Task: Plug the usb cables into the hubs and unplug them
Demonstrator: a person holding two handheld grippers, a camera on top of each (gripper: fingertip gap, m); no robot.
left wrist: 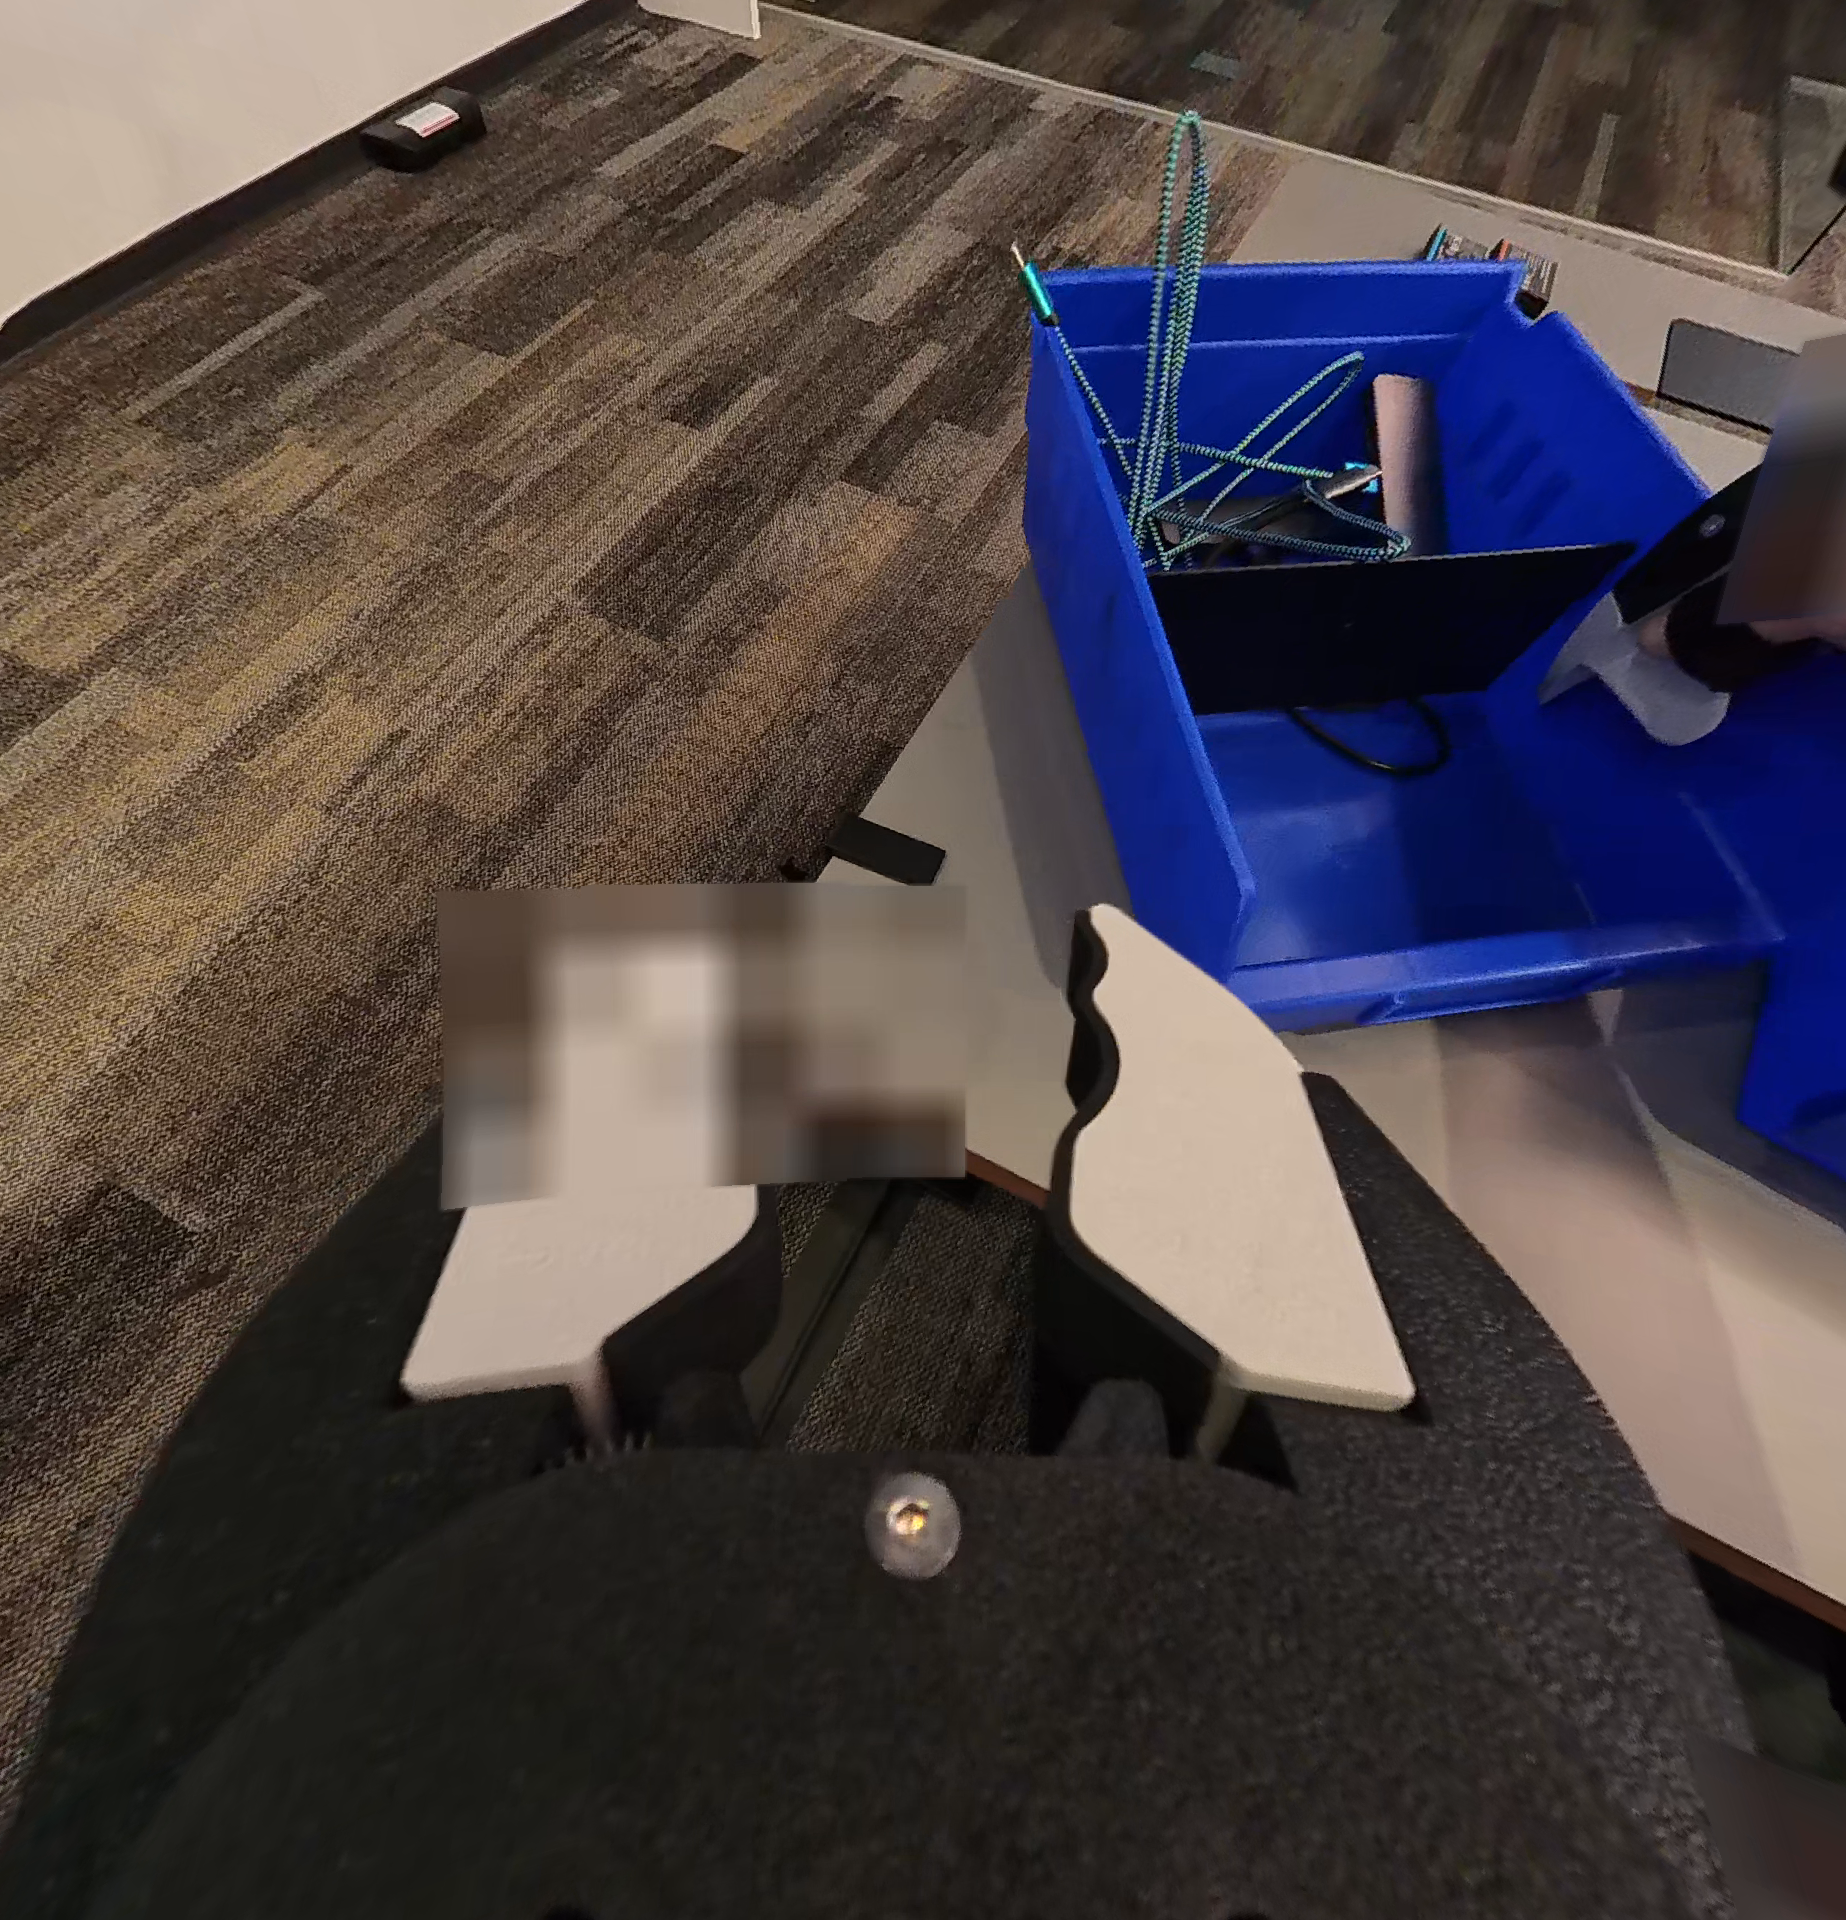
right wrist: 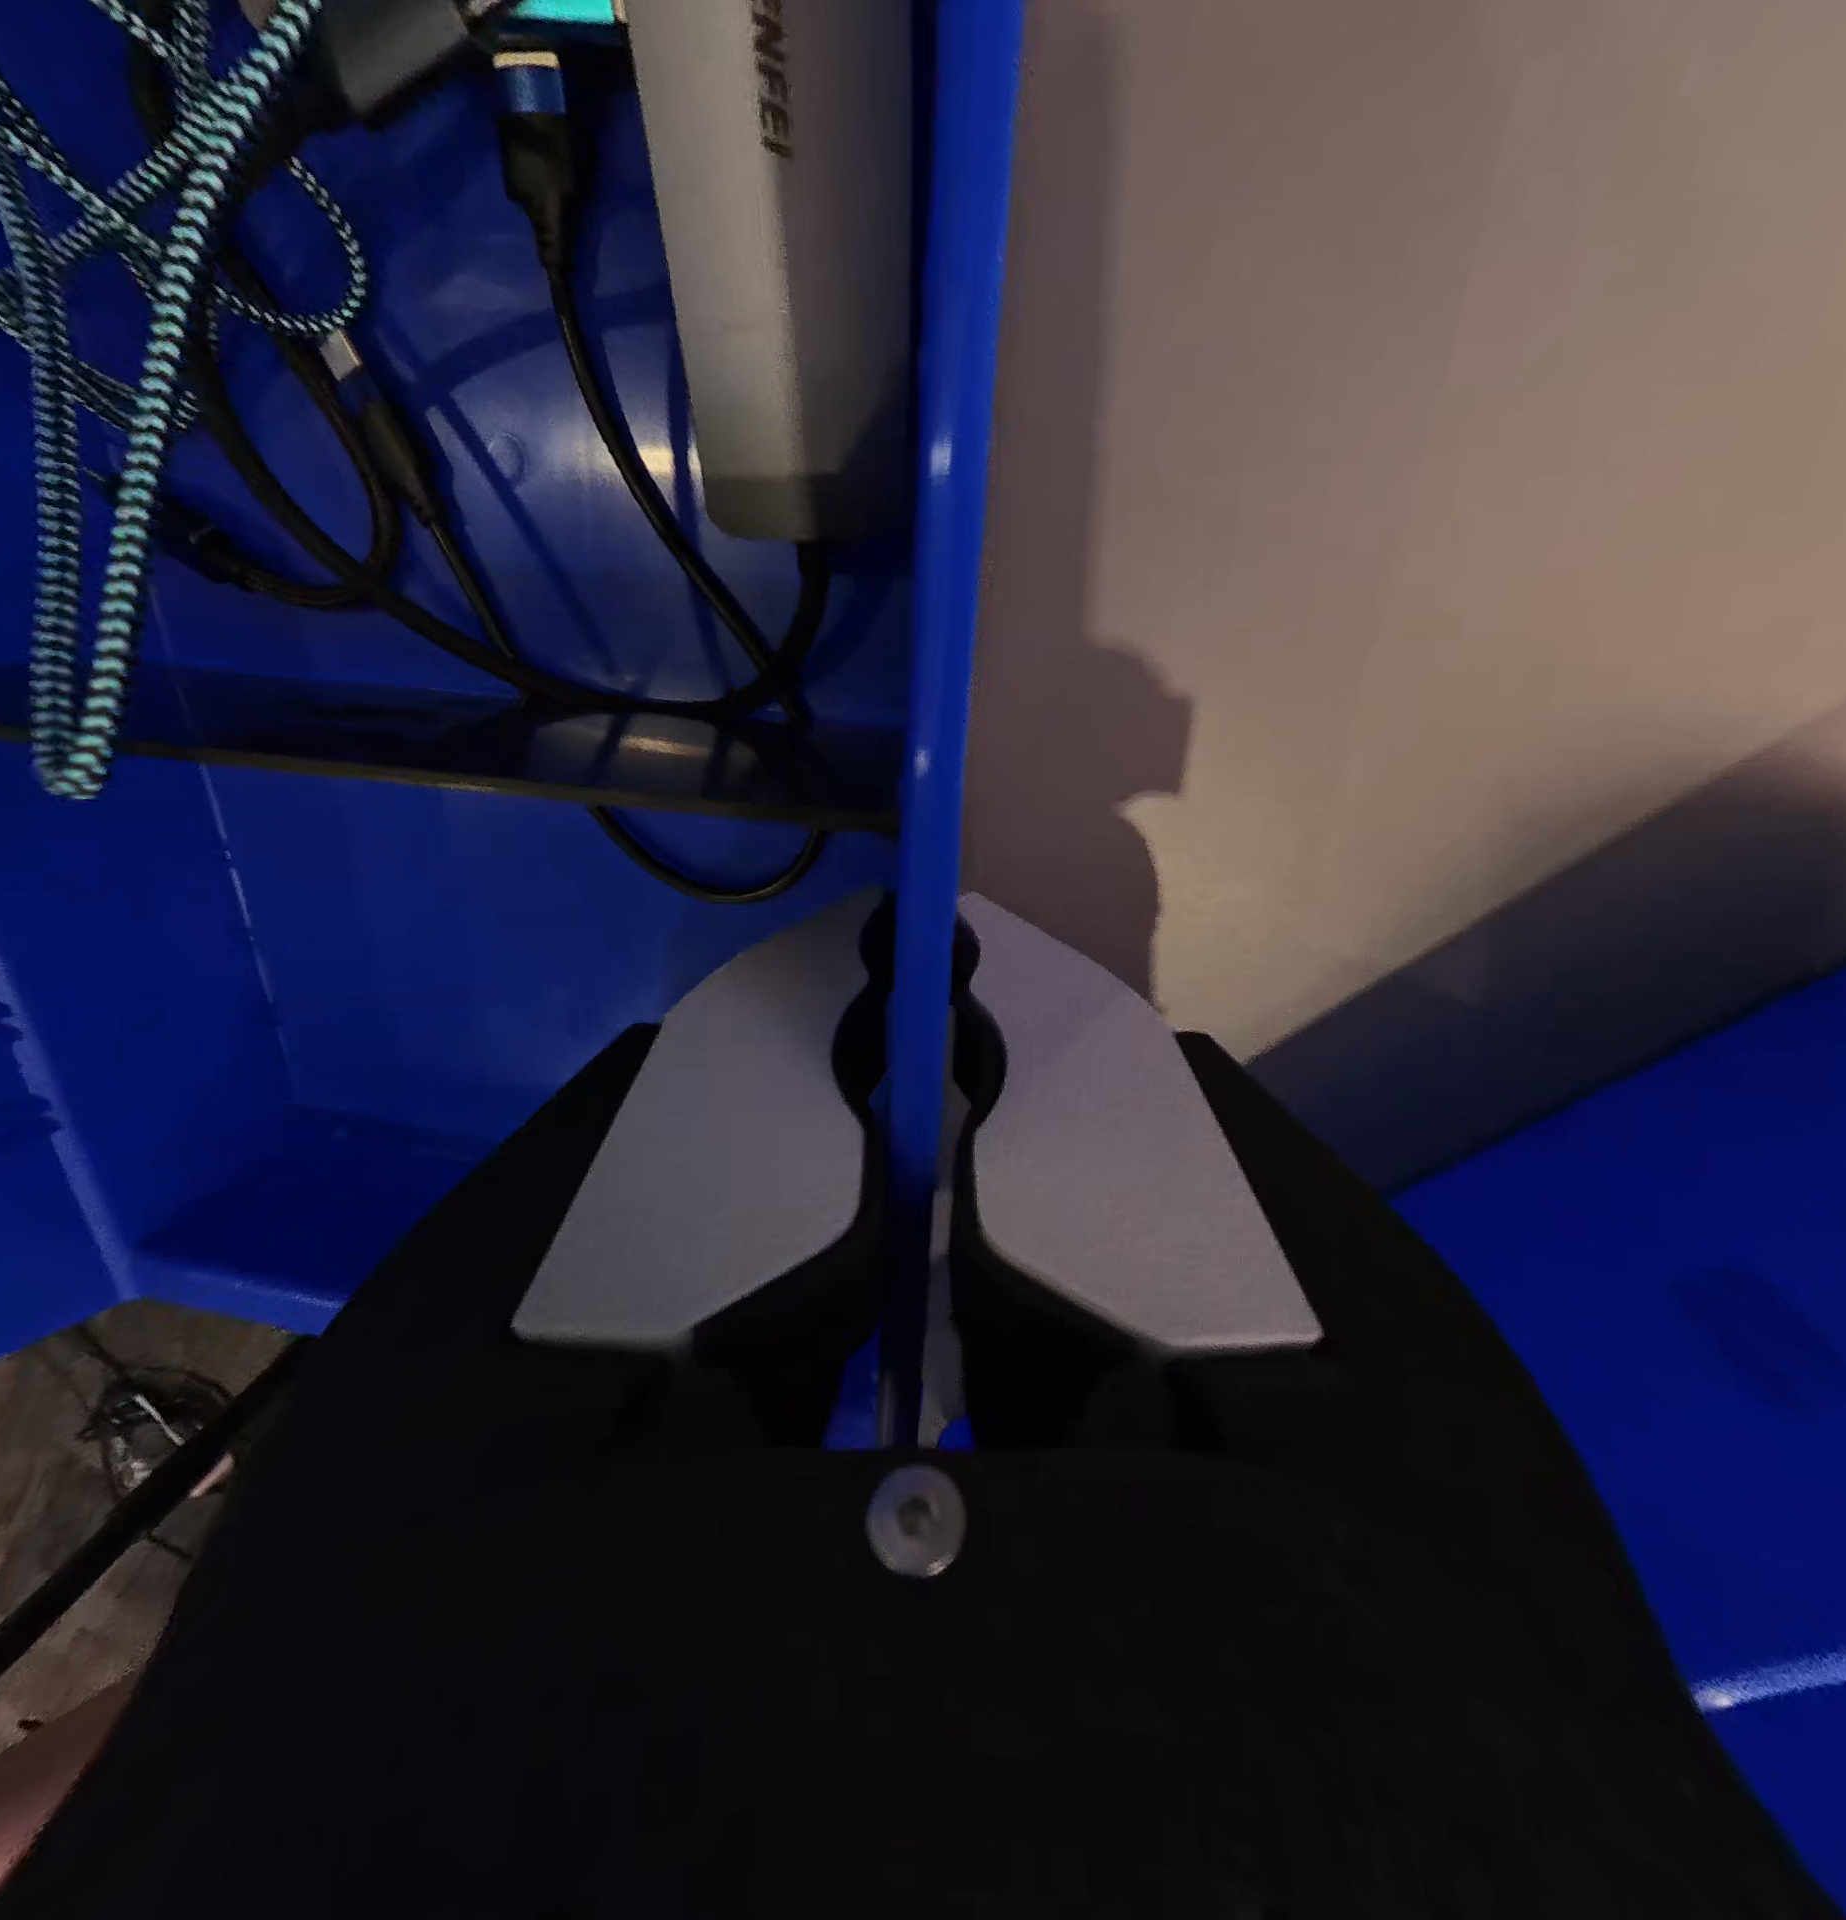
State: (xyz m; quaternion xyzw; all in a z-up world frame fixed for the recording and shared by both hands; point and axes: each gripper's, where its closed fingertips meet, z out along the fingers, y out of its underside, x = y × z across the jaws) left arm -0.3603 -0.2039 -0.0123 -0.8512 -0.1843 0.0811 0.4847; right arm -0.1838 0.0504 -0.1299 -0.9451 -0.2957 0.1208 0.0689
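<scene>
Right hand-held gripper (right wrist: 919,997) astride bin wall (right wrist: 945,520)

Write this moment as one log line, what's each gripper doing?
left gripper: open, empty, off table | right gripper: shut on blue plastic bin wall | cables: untouched

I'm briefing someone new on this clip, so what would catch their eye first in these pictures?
First, the bright blue bin at the table's corner, with a teal braided cable looping up out of its far compartment beside a grey hub. Next, the right claw shut on the bin's side wall. The left claw is open over the carpet, holding nothing.
</scene>
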